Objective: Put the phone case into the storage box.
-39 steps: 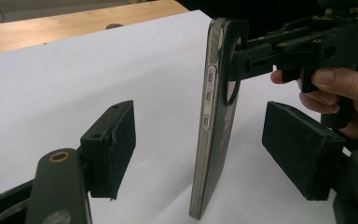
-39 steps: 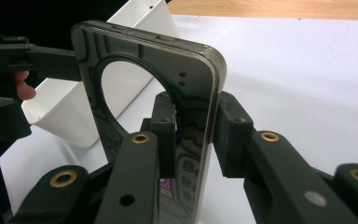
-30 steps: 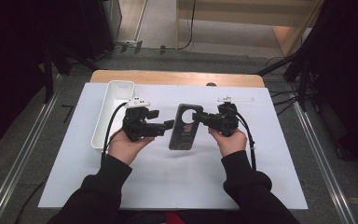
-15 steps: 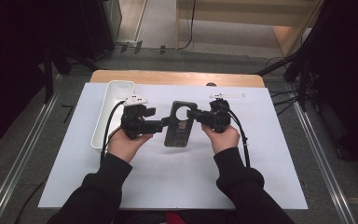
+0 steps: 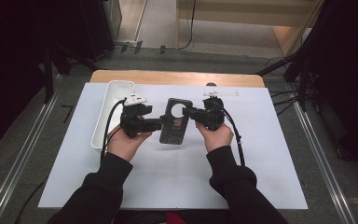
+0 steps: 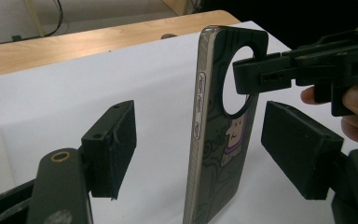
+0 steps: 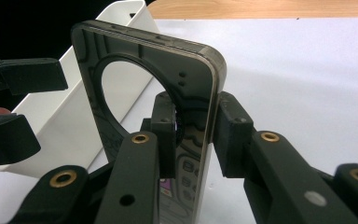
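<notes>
Right gripper view: our right gripper (image 7: 193, 135) pinches the phone case (image 7: 144, 84) upright — left gripper's (image 6: 205, 154) fingers (image 6: 112, 144) spread around it, grip not yet made.

Glossy plastic phone case (image 6: 219, 140), matt white paper sheet (image 5: 168, 177), wooden table edge (image 5: 177, 77)

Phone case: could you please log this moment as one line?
phone case: held on edge | right tongs: shut on phone case | left tongs: open around it
</notes>
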Tool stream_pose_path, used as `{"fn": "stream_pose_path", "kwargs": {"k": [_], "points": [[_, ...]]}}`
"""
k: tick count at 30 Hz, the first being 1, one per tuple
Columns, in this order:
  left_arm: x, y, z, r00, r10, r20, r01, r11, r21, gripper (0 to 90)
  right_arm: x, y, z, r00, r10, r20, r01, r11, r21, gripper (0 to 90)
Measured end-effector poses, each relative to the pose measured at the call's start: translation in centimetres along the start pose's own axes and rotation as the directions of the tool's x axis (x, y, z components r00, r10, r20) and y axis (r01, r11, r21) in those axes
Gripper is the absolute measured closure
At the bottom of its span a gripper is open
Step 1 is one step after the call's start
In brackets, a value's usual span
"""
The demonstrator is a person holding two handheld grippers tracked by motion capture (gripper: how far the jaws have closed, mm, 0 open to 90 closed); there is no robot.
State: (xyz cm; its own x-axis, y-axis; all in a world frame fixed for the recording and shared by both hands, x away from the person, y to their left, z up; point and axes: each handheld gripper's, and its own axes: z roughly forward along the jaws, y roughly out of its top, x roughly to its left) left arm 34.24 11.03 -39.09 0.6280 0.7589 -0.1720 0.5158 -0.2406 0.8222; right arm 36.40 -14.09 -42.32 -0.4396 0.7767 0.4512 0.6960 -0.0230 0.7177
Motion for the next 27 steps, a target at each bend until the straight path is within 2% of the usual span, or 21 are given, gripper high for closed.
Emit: {"fn": "stream_pose_path", "kwargs": {"k": [9, 12, 18, 21, 22, 27], "points": [[0.1, 0.1, 0.5, 0.9988, 0.005, -0.048, -0.005, 1.0, 0.0, 29.4, 0.6, 0.0, 0.4, 0.9999, -0.004, 0.011, 0.005, 1.0, -0.014, 71.0], [0.0, 0.1, 0.6, 0.9974, 0.03, -0.065, -0.031, 0.9995, -0.011, 29.4, 0.9, 0.1, 0.5, 0.9999, -0.002, 0.014, 0.002, 1.0, -0.02, 71.0], [-0.1, 0.2, 1.0, 0.9956, 0.025, -0.09, -0.025, 0.9997, -0.007, 29.5, 1.2, 0.1, 0.7, 0.9999, 0.008, 0.01, -0.008, 1.0, -0.025, 70.9], [-0.2, 0.2, 1.1, 0.9956, 0.025, -0.09, -0.026, 0.9996, -0.008, 29.5, 1.3, 0.0, 0.8, 0.9998, 0.01, 0.015, -0.01, 1.0, -0.022, 70.9], [-0.2, 0.2, 1.1, 0.9949, 0.027, -0.097, -0.028, 0.9996, -0.008, 32.9, 1.5, 0.0, 0.9, 0.9998, 0.006, 0.019, -0.005, 1.0, -0.02, 70.9], [-0.6, 0.4, 1.2, 0.994, 0.024, -0.107, -0.025, 0.9997, -0.007, 35.2, 1.7, -0.1, 0.9, 0.9997, 0.006, 0.021, -0.006, 1.0, -0.016, 70.9]]}}
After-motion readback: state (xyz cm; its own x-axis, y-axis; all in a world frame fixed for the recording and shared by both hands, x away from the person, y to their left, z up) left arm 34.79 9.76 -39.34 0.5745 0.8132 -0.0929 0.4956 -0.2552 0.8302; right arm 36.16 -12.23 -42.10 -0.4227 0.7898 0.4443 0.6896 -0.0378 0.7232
